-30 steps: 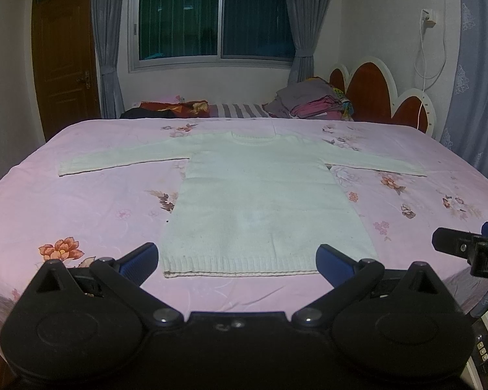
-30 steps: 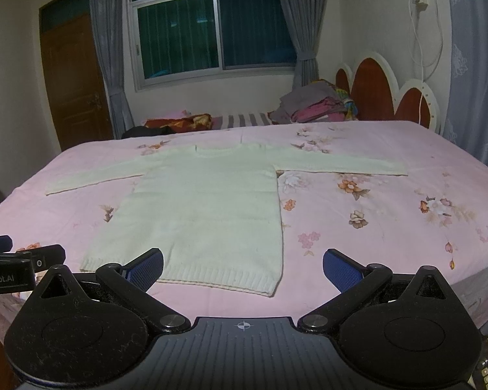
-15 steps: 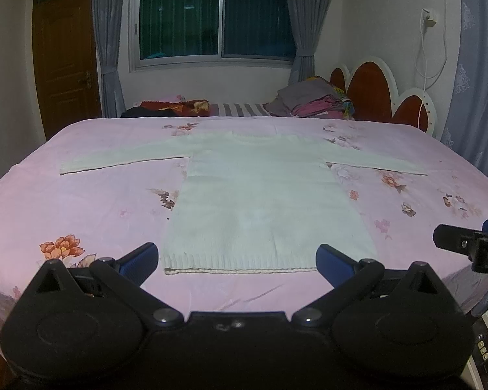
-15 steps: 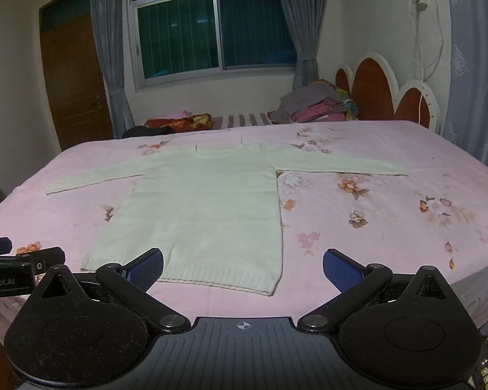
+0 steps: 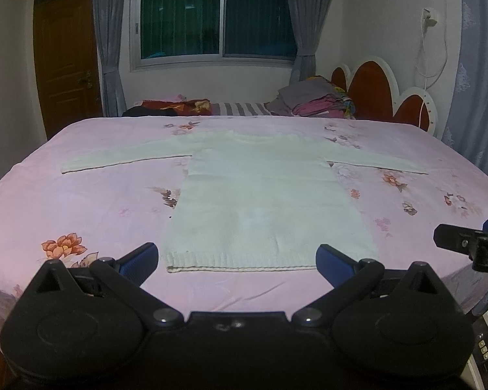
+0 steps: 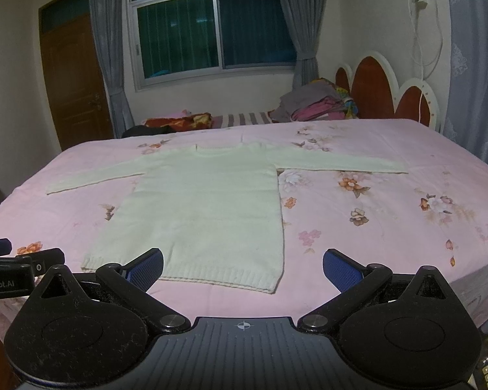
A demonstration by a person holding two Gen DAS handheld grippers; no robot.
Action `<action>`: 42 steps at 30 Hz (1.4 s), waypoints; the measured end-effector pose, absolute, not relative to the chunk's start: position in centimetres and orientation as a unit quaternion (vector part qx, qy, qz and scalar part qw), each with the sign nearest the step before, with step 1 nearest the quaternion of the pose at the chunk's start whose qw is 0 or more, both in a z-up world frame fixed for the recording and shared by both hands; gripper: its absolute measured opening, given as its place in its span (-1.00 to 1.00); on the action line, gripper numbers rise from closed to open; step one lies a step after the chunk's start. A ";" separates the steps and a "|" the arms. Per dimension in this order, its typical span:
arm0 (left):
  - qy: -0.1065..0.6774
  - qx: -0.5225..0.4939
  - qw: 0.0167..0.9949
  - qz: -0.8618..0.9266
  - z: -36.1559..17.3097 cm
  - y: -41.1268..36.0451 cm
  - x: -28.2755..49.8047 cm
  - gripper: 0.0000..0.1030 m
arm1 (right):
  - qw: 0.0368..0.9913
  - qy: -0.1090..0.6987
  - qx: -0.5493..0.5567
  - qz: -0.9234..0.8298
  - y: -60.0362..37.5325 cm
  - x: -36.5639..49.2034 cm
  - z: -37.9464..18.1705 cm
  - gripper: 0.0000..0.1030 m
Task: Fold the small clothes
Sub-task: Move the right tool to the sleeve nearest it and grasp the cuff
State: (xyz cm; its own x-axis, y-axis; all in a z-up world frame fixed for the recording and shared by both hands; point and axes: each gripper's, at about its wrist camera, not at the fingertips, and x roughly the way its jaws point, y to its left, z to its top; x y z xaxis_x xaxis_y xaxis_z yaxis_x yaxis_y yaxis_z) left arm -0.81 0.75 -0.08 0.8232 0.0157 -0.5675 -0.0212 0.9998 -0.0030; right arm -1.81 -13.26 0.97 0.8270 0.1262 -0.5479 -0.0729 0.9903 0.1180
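Observation:
A small white knit sweater (image 5: 263, 201) lies flat on the pink floral bed, both sleeves spread out sideways and its hem toward me; it also shows in the right wrist view (image 6: 205, 208). My left gripper (image 5: 237, 263) is open and empty, hovering just before the hem. My right gripper (image 6: 244, 268) is open and empty, near the hem's right corner. Each gripper shows at the edge of the other's view: the right one (image 5: 465, 243), the left one (image 6: 19, 263).
The bed sheet (image 5: 81, 201) spreads wide around the sweater. A pile of folded clothes (image 5: 315, 100) and a striped blanket (image 5: 240, 109) lie beyond the bed's far edge. The headboard (image 5: 374, 91) is at the right. A door (image 5: 65, 61) stands at the far left.
Both grippers have edged slightly forward and up; the sweater has not moved and the jaws stay open.

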 end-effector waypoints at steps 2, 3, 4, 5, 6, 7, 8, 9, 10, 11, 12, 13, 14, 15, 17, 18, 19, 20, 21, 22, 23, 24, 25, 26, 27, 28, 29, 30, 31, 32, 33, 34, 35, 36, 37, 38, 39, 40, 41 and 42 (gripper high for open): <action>0.297 -0.003 0.955 0.010 -0.1 0.7 -0.8 0.99 | 0.955 0.290 0.047 0.052 -13.2 -1.8 0.9 1.00; 0.296 -0.004 0.955 0.009 -0.2 0.8 -0.8 0.99 | 0.955 0.290 0.047 0.051 -13.2 -1.8 0.9 1.00; 0.296 -0.009 0.955 0.007 -0.2 0.9 -0.8 0.99 | 0.955 0.290 0.047 0.051 -13.2 -1.8 0.9 1.00; 0.297 -0.015 0.955 0.003 -0.2 0.9 -0.8 0.99 | 0.955 0.290 0.047 0.051 -13.1 -1.8 0.9 1.00; 0.299 -0.017 0.954 -0.002 -0.2 1.0 -0.7 0.99 | 0.954 0.290 0.048 0.051 -13.1 -1.6 0.8 1.00; 0.301 -0.015 0.953 -0.005 -0.4 1.1 -0.6 0.99 | 0.954 0.291 0.048 0.051 -13.0 -1.5 0.8 1.00; 0.302 -0.010 0.953 -0.004 -0.4 1.2 -0.4 0.99 | 0.954 0.291 0.048 0.051 -12.9 -1.4 0.7 1.00; 0.300 -0.003 0.954 -0.003 -0.5 1.2 -0.3 0.99 | 0.955 0.289 0.049 0.050 -12.9 -1.1 0.7 1.00; 0.299 0.004 0.954 -0.003 -0.6 1.1 0.0 0.99 | 0.955 0.289 0.049 0.049 -12.8 -1.1 0.8 1.00; 0.299 0.007 0.954 -0.002 -0.6 1.2 0.4 0.99 | 0.955 0.288 0.050 0.047 -12.8 -0.7 0.8 1.00; 0.299 0.009 0.954 -0.002 -0.7 1.2 0.7 0.99 | 0.955 0.287 0.052 0.045 -12.7 -0.4 0.8 1.00; 0.299 0.010 0.954 -0.003 -0.8 1.2 1.1 0.99 | 0.955 0.287 0.054 0.044 -12.8 -0.1 0.8 1.00; 0.299 0.012 0.954 -0.006 -0.8 1.3 1.7 0.99 | 0.955 0.287 0.055 0.042 -12.8 0.3 0.9 1.00; 0.298 0.013 0.955 -0.009 -0.8 1.4 2.2 0.99 | 0.955 0.287 0.054 0.041 -12.8 0.7 0.9 1.00; 0.298 0.014 0.954 -0.016 -0.9 1.6 3.1 0.99 | 0.956 0.287 0.052 0.036 -12.8 1.7 0.8 1.00; 0.298 0.012 0.954 -0.020 -1.0 1.7 3.8 0.99 | 0.956 0.288 0.053 0.033 -12.7 2.4 0.8 1.00; 0.297 0.012 0.954 -0.022 -0.9 1.8 4.5 0.99 | 0.956 0.288 0.055 0.029 -12.8 3.1 0.8 1.00; 0.296 0.013 0.955 -0.025 -0.9 1.8 5.1 0.99 | 0.956 0.287 0.059 0.024 -12.8 3.8 0.7 1.00; 0.295 0.016 0.955 -0.029 -0.9 1.9 6.1 0.99 | 0.956 0.285 0.063 0.020 -12.9 4.3 0.7 1.00; 0.294 0.018 0.955 -0.029 -0.9 1.8 6.7 0.99 | 0.957 0.283 0.068 0.016 -13.1 4.8 0.7 1.00; 0.293 0.022 0.955 -0.030 -0.9 1.9 7.6 0.99 | 0.957 0.281 0.075 0.011 -13.2 5.8 0.7 1.00; 0.293 0.024 0.955 -0.037 -0.9 2.0 8.7 0.99 | 0.957 0.280 0.077 0.005 -13.4 6.7 0.7 1.00; 0.294 0.024 0.955 -0.043 -1.0 2.1 9.4 0.99 | 0.957 0.279 0.077 0.002 -13.5 7.3 0.8 1.00; 0.294 0.024 0.954 -0.048 -0.9 2.3 10.5 0.99 | 0.958 0.276 0.076 -0.004 -13.5 8.2 0.8 1.00; 0.296 0.024 0.954 -0.050 -1.0 2.3 11.6 0.99 | 0.958 0.275 0.077 -0.008 -13.6 9.1 0.9 1.00; 0.298 0.024 0.953 -0.053 -1.0 2.5 12.3 0.99 | 0.958 0.275 0.078 -0.011 -13.5 9.7 0.9 1.00; 0.299 0.025 0.952 -0.059 -1.0 2.6 13.2 0.99 | 0.958 0.273 0.082 -0.017 -13.6 10.7 1.0 1.00; 0.300 0.026 0.951 -0.063 -0.9 2.8 14.0 0.99 | 0.958 0.271 0.088 -0.020 -13.7 11.4 1.0 1.00; 0.302 0.027 0.951 -0.064 -0.8 3.0 14.7 0.99 | 0.958 0.270 0.091 -0.023 -13.7 12.0 1.0 1.00; 0.303 0.029 0.950 -0.068 -0.6 3.2 15.5 0.99 | 0.958 0.270 0.094 -0.028 -13.7 12.8 1.1 1.00; 0.303 0.030 0.950 -0.073 -0.5 3.4 16.0 0.99 | 0.959 0.267 0.094 -0.033 -13.7 13.4 1.3 1.00; 0.301 0.033 0.949 -0.081 -0.3 3.6 16.5 0.99 | 0.959 0.264 0.092 -0.037 -13.6 13.8 1.5 1.00; 0.300 0.036 0.950 -0.085 -0.2 3.7 16.9 0.99 | 0.961 0.259 0.091 -0.043 -13.6 14.4 1.7 1.00; 0.299 0.038 0.949 -0.089 -0.1 3.8 17.5 0.99 | 0.961 0.256 0.091 -0.047 -13.7 14.8 1.8 1.00; 0.301 0.036 0.949 -0.093 -0.1 4.0 18.1 0.99 | 0.962 0.254 0.092 -0.051 -13.7 15.3 1.9 1.00; 0.302 0.031 0.948 -0.098 -0.2 4.1 18.7 0.99 | 0.962 0.250 0.093 -0.058 -13.8 15.7 1.9 1.00; 0.306 0.026 0.946 -0.103 -0.3 4.1 19.2 0.99 | 0.962 0.248 0.093 -0.063 -14.0 16.0 1.9 1.00; 0.308 0.027 0.945 -0.105 -0.5 4.0 19.7 0.99 | 0.962 0.246 0.092 -0.070 -14.3 16.4 1.9 0.99; 0.307 0.033 0.945 -0.105 -0.7 3.7 20.2 0.99 | 0.962 0.244 0.092 -0.077 -14.7 16.7 2.0 0.99; 0.303 0.043 0.946 -0.104 -1.0 3.4 20.6 0.99 | 0.963 0.240 0.092 -0.085 -15.3 16.9 2.1 0.99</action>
